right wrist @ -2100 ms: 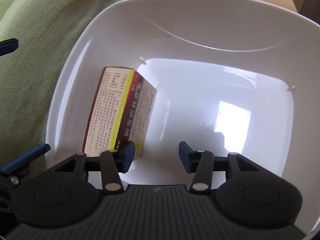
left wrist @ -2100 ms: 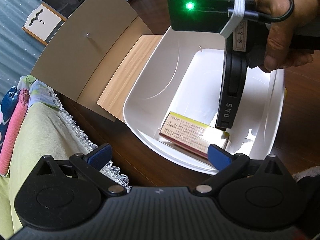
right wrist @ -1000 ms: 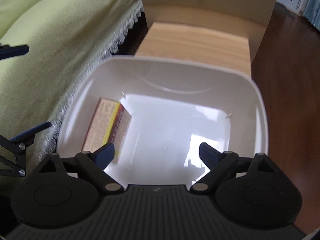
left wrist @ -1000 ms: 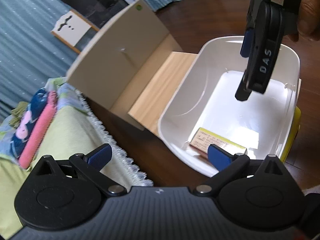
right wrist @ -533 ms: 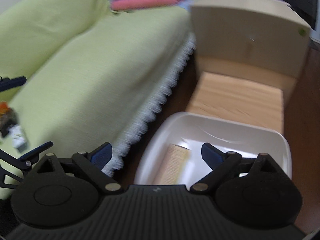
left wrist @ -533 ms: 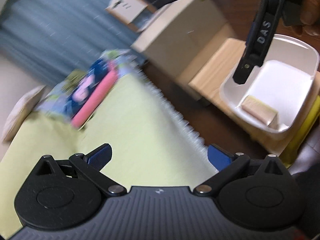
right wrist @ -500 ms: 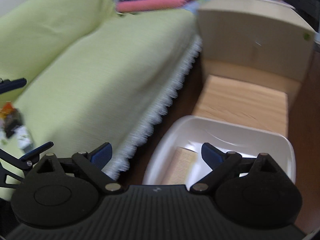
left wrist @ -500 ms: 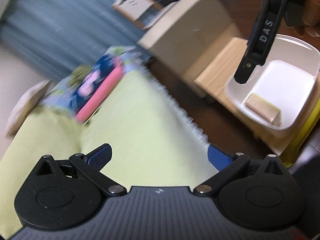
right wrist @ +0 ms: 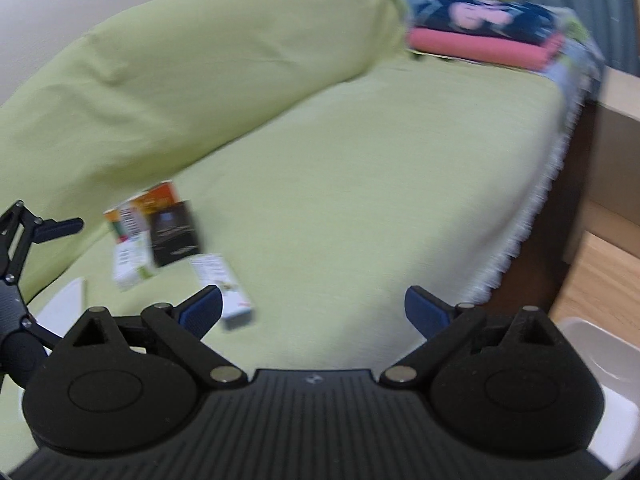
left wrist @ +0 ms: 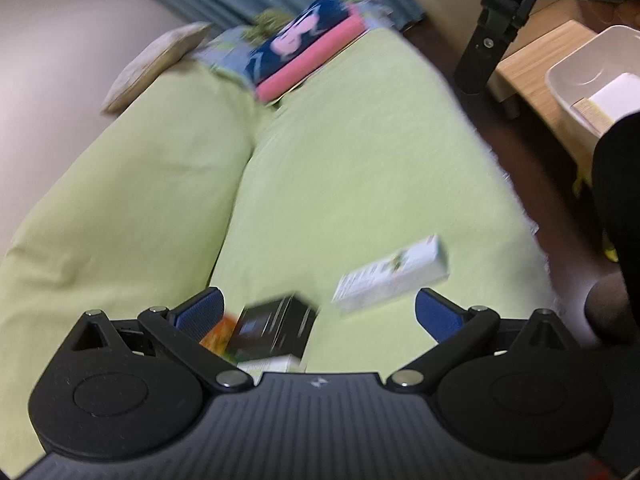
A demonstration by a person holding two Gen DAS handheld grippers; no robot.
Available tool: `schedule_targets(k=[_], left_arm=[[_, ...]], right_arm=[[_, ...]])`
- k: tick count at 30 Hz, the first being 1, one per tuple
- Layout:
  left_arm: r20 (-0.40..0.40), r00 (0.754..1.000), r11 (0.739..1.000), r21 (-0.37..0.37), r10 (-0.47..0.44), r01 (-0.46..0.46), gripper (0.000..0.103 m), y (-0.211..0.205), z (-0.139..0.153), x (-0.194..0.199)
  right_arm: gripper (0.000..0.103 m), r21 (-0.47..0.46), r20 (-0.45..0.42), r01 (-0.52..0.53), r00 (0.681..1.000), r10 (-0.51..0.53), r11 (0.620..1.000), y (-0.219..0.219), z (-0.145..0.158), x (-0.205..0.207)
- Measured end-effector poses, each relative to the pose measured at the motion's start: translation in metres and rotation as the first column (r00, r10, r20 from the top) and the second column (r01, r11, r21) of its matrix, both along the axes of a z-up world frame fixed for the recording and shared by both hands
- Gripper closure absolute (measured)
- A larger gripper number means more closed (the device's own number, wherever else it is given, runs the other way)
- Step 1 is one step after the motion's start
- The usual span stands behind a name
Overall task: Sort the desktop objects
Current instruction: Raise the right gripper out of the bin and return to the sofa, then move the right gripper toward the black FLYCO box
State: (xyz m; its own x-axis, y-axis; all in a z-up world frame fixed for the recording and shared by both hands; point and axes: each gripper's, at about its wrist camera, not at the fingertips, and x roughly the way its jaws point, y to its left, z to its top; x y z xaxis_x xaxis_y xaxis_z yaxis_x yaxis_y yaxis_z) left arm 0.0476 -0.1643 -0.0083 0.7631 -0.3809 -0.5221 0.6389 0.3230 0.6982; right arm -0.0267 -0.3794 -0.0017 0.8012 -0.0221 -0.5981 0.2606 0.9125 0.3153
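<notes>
While nothing sits between either pair of pads, both empty: left hand-held gripper (left wrist: 318, 312) and right hand-held gripper (right wrist: 314, 307) spread wide. Beyond, black box (left wrist: 272, 328) and white carton (left wrist: 390, 276) loose on green sofa (left wrist: 340, 168), awaiting pickup; farther, white bin (left wrist: 596, 68) holding one box.

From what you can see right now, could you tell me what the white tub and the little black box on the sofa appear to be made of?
White tub: probably moulded plastic, smooth and glossy; it has a rounded rim and soft highlights on its inner wall.
Black box: looks like printed cardboard with a slight sheen, given its crisp folded edges and flat faces, though blur leaves the finish uncertain.
</notes>
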Motion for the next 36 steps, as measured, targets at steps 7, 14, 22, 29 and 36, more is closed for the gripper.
schedule_targets(k=[7,14,22,29,36], left_arm=[[-0.013,0.993,0.993,-0.019,0.117,-0.117,0.000,0.046,-0.006,-0.002],[-0.052,0.972,0.970,-0.070,0.229,-0.233,0.000,0.076,-0.010,-0.001],[-0.065,0.949,0.945,-0.091,0.308,-0.313,0.000,0.088,-0.011,0.013],[-0.116,0.911,0.902,-0.137,0.395,-0.409,0.000,0.094,-0.008,0.037],[-0.250,0.810,0.775,-0.245,0.531,-0.583,0.000,0.101,-0.005,0.076]], right_arm=[[0.005,-0.028,0.031,-0.128,0.991,0.129,0.991,0.055,0.011,0.026],[0.004,-0.040,0.025,-0.185,0.982,0.186,0.982,0.085,0.013,0.037],[0.004,-0.051,0.001,-0.198,0.980,0.199,0.979,0.092,0.010,0.041],[0.003,-0.093,-0.015,-0.243,0.970,0.243,0.966,0.105,0.014,0.064],[0.003,-0.139,-0.026,-0.284,0.959,0.283,0.949,0.120,0.012,0.104]])
